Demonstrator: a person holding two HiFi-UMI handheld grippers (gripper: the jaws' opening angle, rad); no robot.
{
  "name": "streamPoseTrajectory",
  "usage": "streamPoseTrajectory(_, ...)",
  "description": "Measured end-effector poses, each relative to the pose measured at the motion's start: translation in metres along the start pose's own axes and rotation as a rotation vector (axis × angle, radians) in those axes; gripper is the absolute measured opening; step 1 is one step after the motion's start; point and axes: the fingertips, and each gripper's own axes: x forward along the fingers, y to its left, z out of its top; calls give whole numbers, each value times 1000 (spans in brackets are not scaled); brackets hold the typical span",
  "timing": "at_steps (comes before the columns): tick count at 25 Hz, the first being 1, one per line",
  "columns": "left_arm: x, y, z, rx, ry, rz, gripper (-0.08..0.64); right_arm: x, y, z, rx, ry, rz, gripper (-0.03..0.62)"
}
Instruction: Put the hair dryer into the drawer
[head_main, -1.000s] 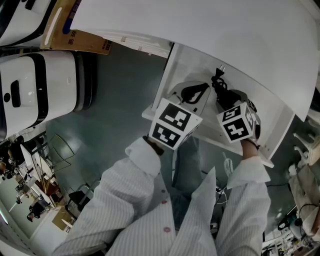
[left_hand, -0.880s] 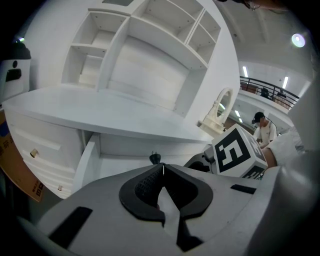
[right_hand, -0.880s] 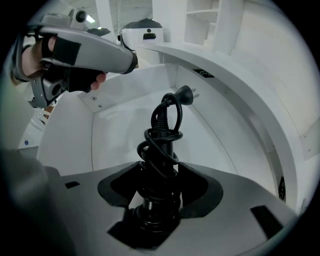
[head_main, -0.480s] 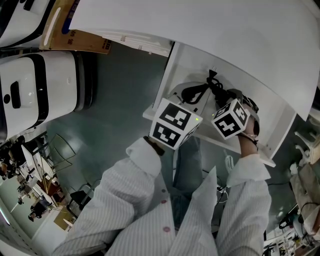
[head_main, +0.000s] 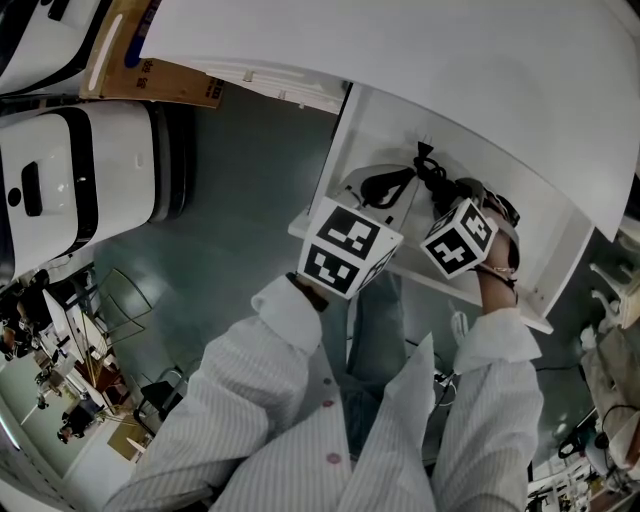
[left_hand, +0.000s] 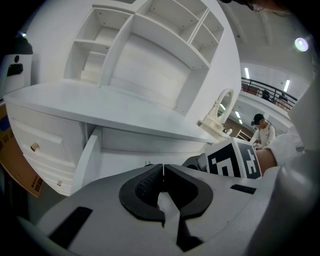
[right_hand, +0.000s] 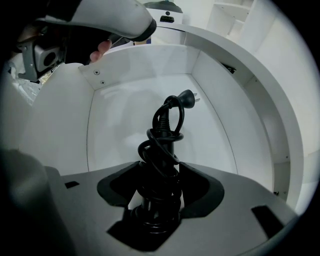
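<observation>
The white drawer stands pulled out under the desk top. A black hair dryer with its cord wound round the handle hangs inside the drawer, and my right gripper is shut on it. In the right gripper view the wrapped handle sits between the jaws of my right gripper, and the plug points at the drawer's back wall. My left gripper hovers at the drawer's left front, shut and empty; its jaws meet in the left gripper view.
A large white appliance and a cardboard box stand on the floor left of the desk. The desk top overhangs the drawer. The desk carries shelves and a small mirror.
My right gripper has moved a little left and deeper into the drawer with the hair dryer. The left gripper has hardly moved.
</observation>
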Motion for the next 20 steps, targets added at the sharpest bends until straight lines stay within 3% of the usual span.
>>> streamPoseTrajectory(15,-9,-2,14,27,-15,9,12,-25,-2,-3,-12,-73,-8,229)
streamPoseTrajectory(20,-13,-11,28,46,-30,0,12,-52,-8,1,46,-143,-23,229)
